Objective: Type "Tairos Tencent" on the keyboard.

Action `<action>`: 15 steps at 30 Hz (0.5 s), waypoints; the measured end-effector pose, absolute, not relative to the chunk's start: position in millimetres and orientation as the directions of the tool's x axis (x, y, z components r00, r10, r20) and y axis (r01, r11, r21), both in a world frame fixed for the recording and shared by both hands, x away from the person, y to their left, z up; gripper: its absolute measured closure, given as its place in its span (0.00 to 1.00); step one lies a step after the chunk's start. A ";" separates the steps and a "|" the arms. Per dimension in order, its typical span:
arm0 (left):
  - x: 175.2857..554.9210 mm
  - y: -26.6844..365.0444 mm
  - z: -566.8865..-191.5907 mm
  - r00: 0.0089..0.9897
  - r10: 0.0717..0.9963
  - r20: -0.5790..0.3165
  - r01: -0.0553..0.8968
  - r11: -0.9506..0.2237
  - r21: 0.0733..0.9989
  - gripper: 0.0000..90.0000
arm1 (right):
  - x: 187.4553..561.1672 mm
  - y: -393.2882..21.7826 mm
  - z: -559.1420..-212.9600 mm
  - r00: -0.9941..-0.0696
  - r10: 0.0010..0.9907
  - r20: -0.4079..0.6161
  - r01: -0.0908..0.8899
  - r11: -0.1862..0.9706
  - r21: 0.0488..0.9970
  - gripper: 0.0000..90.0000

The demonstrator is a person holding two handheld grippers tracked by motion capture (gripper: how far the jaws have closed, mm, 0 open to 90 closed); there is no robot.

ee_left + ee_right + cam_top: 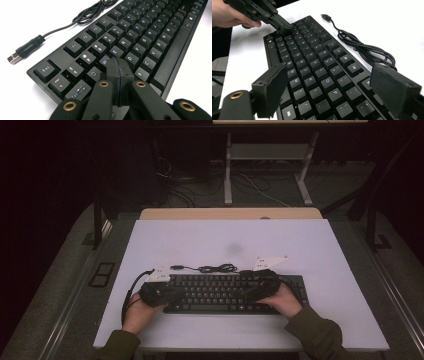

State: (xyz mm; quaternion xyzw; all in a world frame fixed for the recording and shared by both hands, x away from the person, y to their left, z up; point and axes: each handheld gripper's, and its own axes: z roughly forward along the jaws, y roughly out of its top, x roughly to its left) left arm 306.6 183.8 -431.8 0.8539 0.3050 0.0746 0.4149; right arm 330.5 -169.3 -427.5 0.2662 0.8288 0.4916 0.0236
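A black keyboard [220, 292] lies near the front edge of the white table [310, 245], lengthwise across it; its cable [212, 268] lies coiled just behind it, the USB plug [15, 58] loose on the tabletop. The left gripper [167, 287] sits over the keyboard's left end, its jaws pressed flat together with nothing between them; their tip hangs over the keys around W and S, though whether it actually touches a key I cannot quite tell from here. The right gripper [255, 290] is over the keyboard's right half, its jaws spread wide with the keys around O and P between them, pinching nothing; a hand [287, 301] in a green sleeve [317, 335] holds it from behind.
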 end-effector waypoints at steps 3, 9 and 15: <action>306.4 183.9 -430.9 0.801 0.585 -0.129 0.458 -0.460 0.761 0.94 | 330.5 -169.6 -427.4 -0.856 0.466 0.223 0.419 0.374 0.827 0.16; 304.8 180.0 -428.1 0.807 0.577 -0.128 0.446 -0.452 0.773 0.81 | 331.1 -170.7 -427.4 -0.857 0.466 0.222 0.417 0.372 0.829 0.16; 303.7 176.5 -425.6 0.806 0.578 -0.129 0.439 -0.436 0.786 0.70 | 330.5 -171.1 -426.3 -0.854 0.469 0.226 0.421 0.368 0.829 0.16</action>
